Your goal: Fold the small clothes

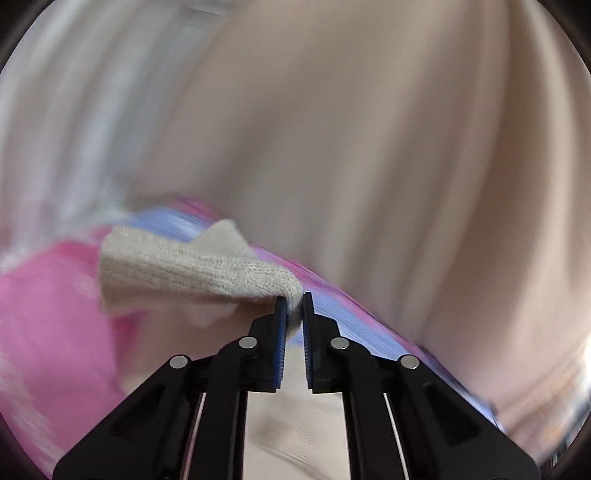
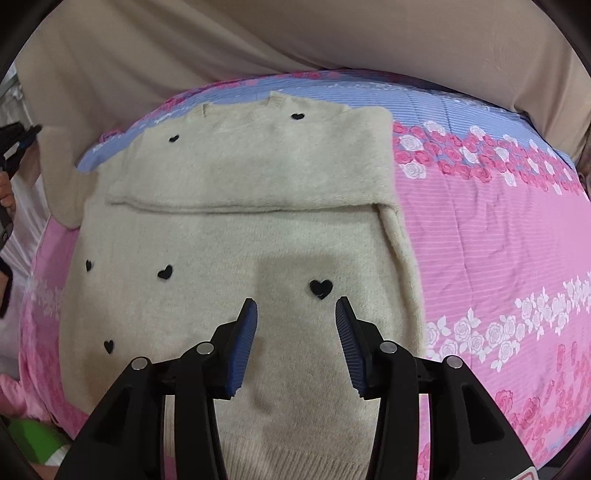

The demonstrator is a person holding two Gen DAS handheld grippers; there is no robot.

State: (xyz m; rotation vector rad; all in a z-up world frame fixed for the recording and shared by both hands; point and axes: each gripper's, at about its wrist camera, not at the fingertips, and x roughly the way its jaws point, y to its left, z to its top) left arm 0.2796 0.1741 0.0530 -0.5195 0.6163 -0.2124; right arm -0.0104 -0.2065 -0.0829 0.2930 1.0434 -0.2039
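Left gripper (image 1: 294, 304): jaws nearly closed, pinching a bit of the cream knit, looks like the sleeve cuff (image 1: 177, 271), which trails off to the left of the pads. Rest of the left wrist view is motion-blurred, so we only make out pink/blue bedding and beige cloth behind it.

Right gripper (image 2: 295, 314): jaws wide apart, nothing between the blue pads (image 2: 243, 347), hanging just above the lower body of the sweater (image 2: 240, 240), btw right beside one black heart (image 2: 320, 288).

Sweater lies flat on the floral bedsheet (image 2: 480, 229), collar toward the far edge, ribbed hem toward the near edge. The right-side sleeve is folded across the chest. More little black hearts are scattered over the front. The sweater sits left of the sheet's middle, w/ open pink sheet to its right. Beige fabric (image 2: 332, 33) runs along the far edge.
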